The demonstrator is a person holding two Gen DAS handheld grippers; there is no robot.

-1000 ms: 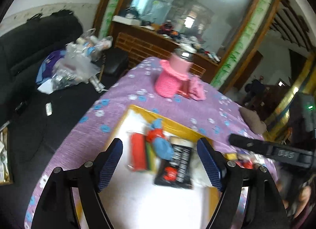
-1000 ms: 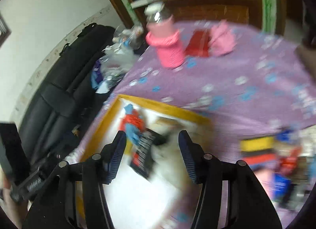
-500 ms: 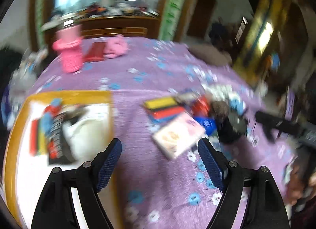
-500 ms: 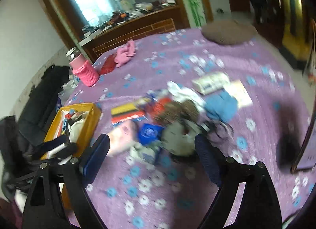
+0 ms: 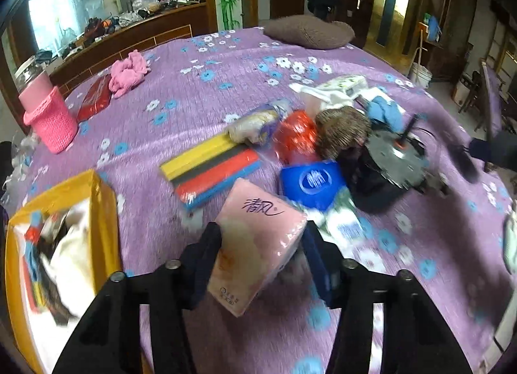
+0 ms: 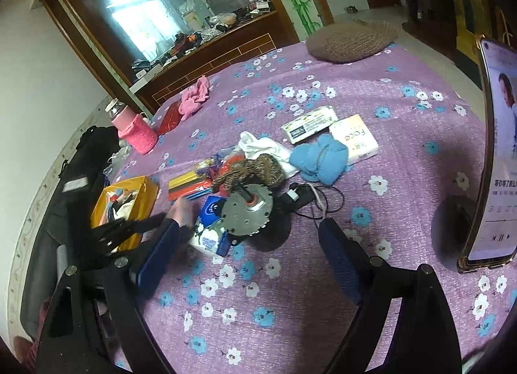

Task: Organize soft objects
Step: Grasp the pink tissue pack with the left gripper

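My left gripper [image 5: 261, 254] is shut on a pink tissue pack [image 5: 255, 244], held just above the purple flowered cloth [image 5: 200, 89]; in the right wrist view it shows as a pale pink blur [image 6: 184, 212]. A yellow box [image 5: 103, 212] with soft items inside stands at the left, also seen in the right wrist view [image 6: 142, 199]. A pile lies ahead: striped sponge pack [image 5: 210, 170], red bundle [image 5: 295, 138], brown knit [image 5: 342, 128], blue knit [image 6: 320, 157], white cloth [image 6: 261, 148]. My right gripper [image 6: 248, 261] is open and empty above the cloth.
A metal motor with cable [image 6: 248, 212] sits in the pile, beside a blue packet [image 5: 310, 183]. A pink knit-covered jar [image 5: 48, 115], pink cloth [image 5: 127, 72], brown cushion [image 5: 307, 31] and white packs [image 6: 352, 138] lie farther off. A phone [image 6: 497, 154] stands at right.
Both grippers swung from the yellow box to the pile. My left gripper moved forward and closed on the pink tissue pack; the right stayed open.
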